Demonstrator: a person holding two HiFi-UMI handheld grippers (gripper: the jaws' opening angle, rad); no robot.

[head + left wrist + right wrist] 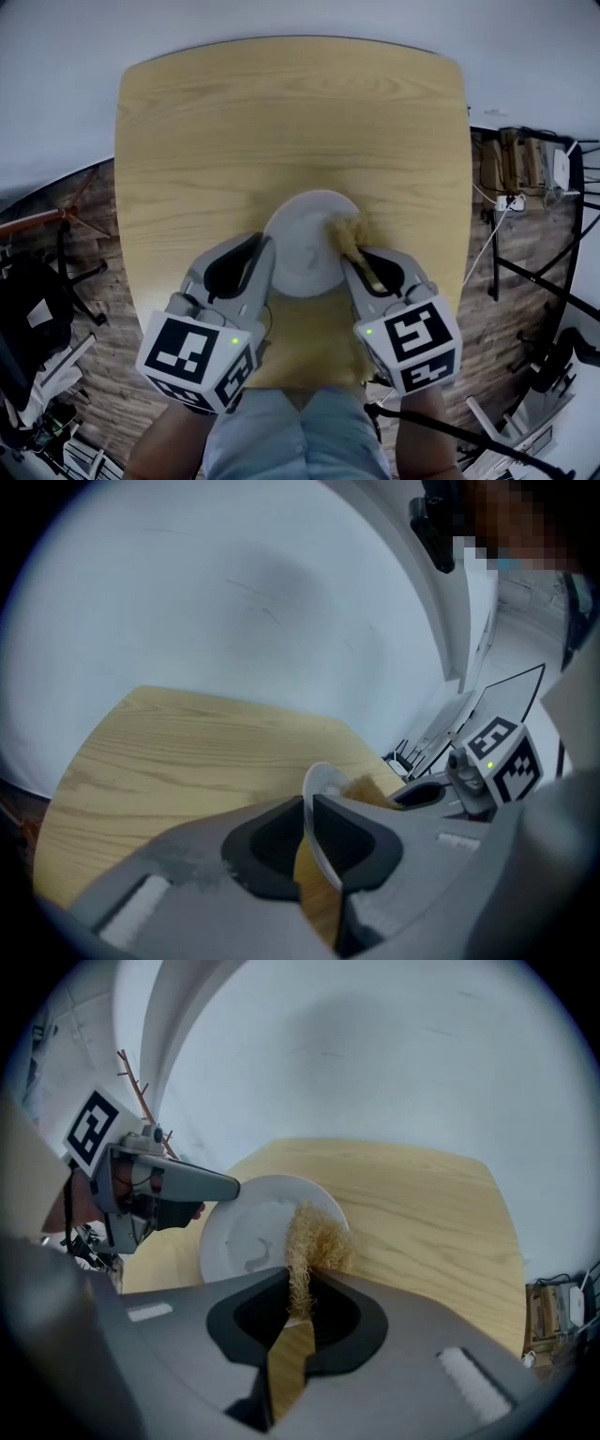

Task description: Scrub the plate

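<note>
1. White plate [305,246] is being held over the six o'clock end of the pale wooden table [281,122].
2. Left gripper [265,258] is pinching the plate's rim at about eight o'clock, with its jaws pressed onto the edge.
3. Right gripper [349,251] is clamping a straw-coloured fibre scrubber [342,228], which is touching the plate at about three o'clock.
4. Scrubbing is seemingly under way but unfinished: a greyish streak [251,1262] is showing near the plate's centre, waiting to be cleaned.

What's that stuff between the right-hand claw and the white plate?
A tan, fibrous scrubbing pad. The right gripper is clamped on it, and its loose end sits against the plate. The right gripper view shows it best.
</note>
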